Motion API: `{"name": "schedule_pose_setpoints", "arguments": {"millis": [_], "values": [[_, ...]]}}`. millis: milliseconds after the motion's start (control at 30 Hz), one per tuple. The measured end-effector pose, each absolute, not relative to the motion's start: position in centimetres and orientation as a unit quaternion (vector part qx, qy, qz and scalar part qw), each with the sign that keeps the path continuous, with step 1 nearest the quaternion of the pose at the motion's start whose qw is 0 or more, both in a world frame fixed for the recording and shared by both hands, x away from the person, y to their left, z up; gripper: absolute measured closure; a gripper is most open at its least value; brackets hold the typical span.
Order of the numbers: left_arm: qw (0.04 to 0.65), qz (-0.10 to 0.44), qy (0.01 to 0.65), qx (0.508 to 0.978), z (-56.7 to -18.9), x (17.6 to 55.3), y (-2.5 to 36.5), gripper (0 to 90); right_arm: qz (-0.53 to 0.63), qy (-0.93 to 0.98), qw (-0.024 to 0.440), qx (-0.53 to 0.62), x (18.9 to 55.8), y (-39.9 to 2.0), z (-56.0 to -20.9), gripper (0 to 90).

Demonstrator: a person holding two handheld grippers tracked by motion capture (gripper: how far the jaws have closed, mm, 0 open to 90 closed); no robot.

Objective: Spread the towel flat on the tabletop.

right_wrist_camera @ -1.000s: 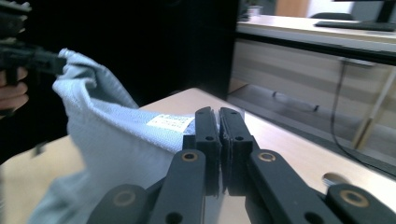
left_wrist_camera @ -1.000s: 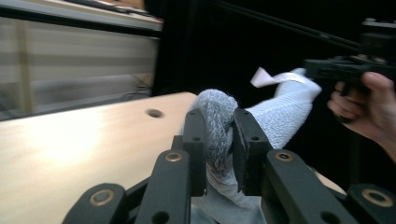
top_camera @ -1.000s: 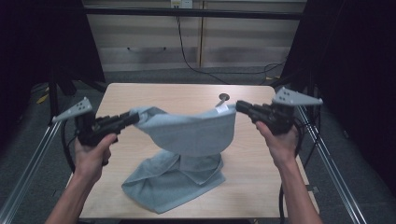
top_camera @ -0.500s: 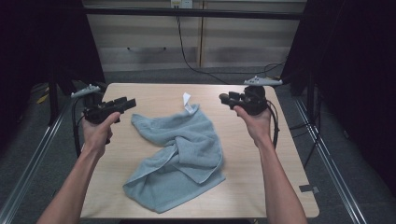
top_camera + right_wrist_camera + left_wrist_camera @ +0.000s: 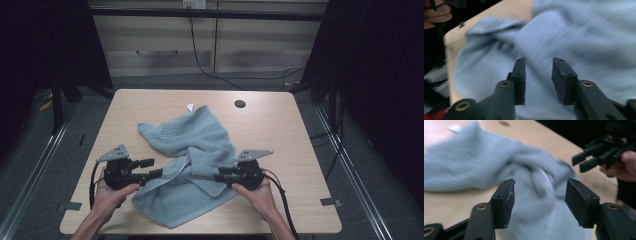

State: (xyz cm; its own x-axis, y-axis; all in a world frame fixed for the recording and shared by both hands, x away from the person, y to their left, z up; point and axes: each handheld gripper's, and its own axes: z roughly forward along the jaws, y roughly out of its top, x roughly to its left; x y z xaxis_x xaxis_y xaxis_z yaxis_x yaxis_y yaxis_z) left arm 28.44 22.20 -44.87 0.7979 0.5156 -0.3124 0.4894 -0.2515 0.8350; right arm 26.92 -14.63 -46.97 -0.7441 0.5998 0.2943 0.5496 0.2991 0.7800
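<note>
A light blue-grey towel (image 5: 192,150) lies crumpled on the wooden table (image 5: 280,130), with a white tag (image 5: 190,106) at its far edge. My left gripper (image 5: 156,168) sits low at the towel's near left edge. Its jaws have just been opening, and in the left gripper view they (image 5: 539,202) stand wide apart with the towel (image 5: 486,165) beyond them. My right gripper (image 5: 220,175) is at the towel's near right edge. Its jaws (image 5: 539,75) have just been closing a little but keep a gap, the towel (image 5: 586,37) lying under them. No pad presses on cloth.
A round dark hole (image 5: 240,104) is in the table's far side, right of the towel. Metal rails (image 5: 40,165) run along the floor on both sides. Black curtains (image 5: 380,75) flank the table. Bare wood lies to the right (image 5: 295,150).
Both grippers let go of the lifted towel corners, opened, and came down from the far side to the near side. The towel dropped flat on the table.
</note>
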Motion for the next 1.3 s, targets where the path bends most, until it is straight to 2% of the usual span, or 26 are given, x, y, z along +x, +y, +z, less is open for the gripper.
{"name": "schedule_pose_setpoints", "arguments": {"millis": [67, 100, 167, 233, 300, 367, 433, 533, 633, 667, 700, 733, 767, 867, 933, 967, 1000, 1133, 1167, 1200, 1267, 1300], "values": [[0.513, 0.008, 0.315, 0.798, -45.4, 28.3, 21.9, 31.4, 0.463, 0.812, 0.021, 0.354, 26.6, -14.3, -47.5, 56.3], [0.5, 0.019, 0.317, 0.806, -45.9, 28.2, 21.6, 29.7, 0.452, 0.82, 0.012, 0.35, 26.0, -13.9, -48.4, 50.9], [0.481, 0.03, 0.323, 0.815, -46.7, 28.6, 20.9, 30.3, 0.449, 0.822, 0.012, 0.351, 25.8, -13.7, -49.1, 46.5], [0.471, 0.043, 0.321, 0.821, -46.8, 28.8, 20.8, 41.7, 0.438, 0.827, 0.021, 0.35, 25.8, -13.4, -49.7, 41.8], [0.46, 0.052, 0.331, 0.823, -47.2, 29.2, 20.7, 64.8, 0.429, 0.833, 0.028, 0.347, 25.9, -13.1, -49.9, 41.8], [0.463, 0.04, 0.338, 0.818, -47.7, 29.6, 20.8, 78.2, 0.418, 0.839, 0.055, 0.344, 26.1, -12.6, -50.4, 49.8], [0.477, 0.027, 0.346, 0.807, -47.7, 29.7, 21.3, 81.4, 0.414, 0.843, 0.076, 0.335, 26.1, -12.7, -50.1, 81.4], [0.518, 0.009, 0.361, 0.776, -46.5, 29.5, 22.9, 82.4, 0.435, 0.831, 0.077, 0.338, 25.9, -13.4, -49.2, 86.6], [0.564, 0.003, 0.372, 0.737, -44.6, 28.6, 25.4, 82.6, 0.484, 0.79, 0.111, 0.361, 26.1, -16.9, -45.5, 87.3], [0.564, 0.003, 0.372, 0.737, -44.6, 28.6, 25.4, 82.7, 0.484, 0.79, 0.111, 0.361, 26.1, -16.9, -45.5, 87.3], [0.575, 0.0, 0.375, 0.727, -44.2, 28.4, 26.0, 82.7, 0.501, 0.768, 0.134, 0.376, 26.4, -19.2, -43.5, 87.4], [0.585, -0.005, 0.376, 0.719, -44.0, 28.1, 26.5, 82.7, 0.501, 0.768, 0.134, 0.376, 26.4, -19.2, -43.5, 87.4], [0.591, -0.008, 0.379, 0.712, -43.7, 27.7, 27.0, 82.8, 0.519, 0.744, 0.153, 0.393, 26.5, -21.4, -41.8, 87.4], [0.61, -0.029, 0.384, 0.693, -43.7, 26.4, 28.2, 82.9, 0.548, 0.719, 0.159, 0.396, 26.2, -23.8, -40.2, 87.3], [0.602, -0.026, 0.376, 0.704, -43.7, 25.3, 27.8, 82.7, 0.54, 0.724, 0.177, 0.391, 25.7, -23.7, -39.7, 87.3], [0.6, -0.039, 0.379, 0.703, -43.9, 24.8, 27.4, 82.6, 0.536, 0.727, 0.178, 0.392, 25.5, -23.4, -39.7, 87.2], [0.576, -0.052, 0.366, 0.729, -44.3, 24.0, 26.6, 82.5, 0.534, 0.732, 0.171, 0.387, 25.3, -23.1, -39.9, 87.2], [0.537, -0.068, 0.352, 0.764, -45.7, 22.3, 26.3, 81.7, 0.5, 0.768, 0.122, 0.382, 24.3, -22.2, -42.5, 86.6], [0.537, -0.068, 0.352, 0.764, -45.7, 22.3, 26.3, 81.3, 0.5, 0.768, 0.122, 0.382, 24.3, -22.2, -42.5, 86.6], [0.525, -0.067, 0.35, 0.773, -46.1, 21.8, 26.3, 80.6, 0.476, 0.786, 0.1, 0.381, 23.5, -21.9, -44.3, 85.6], [0.509, -0.084, 0.349, 0.782, -47.0, 21.0, 26.3, 79.4, 0.467, 0.792, 0.087, 0.384, 23.0, -21.7, -45.2, 84.5], [0.509, -0.084, 0.342, 0.786, -47.3, 20.8, 26.4, 75.2, 0.453, 0.803, 0.079, 0.379, 22.2, -21.5, -46.3, 77.7]]}}
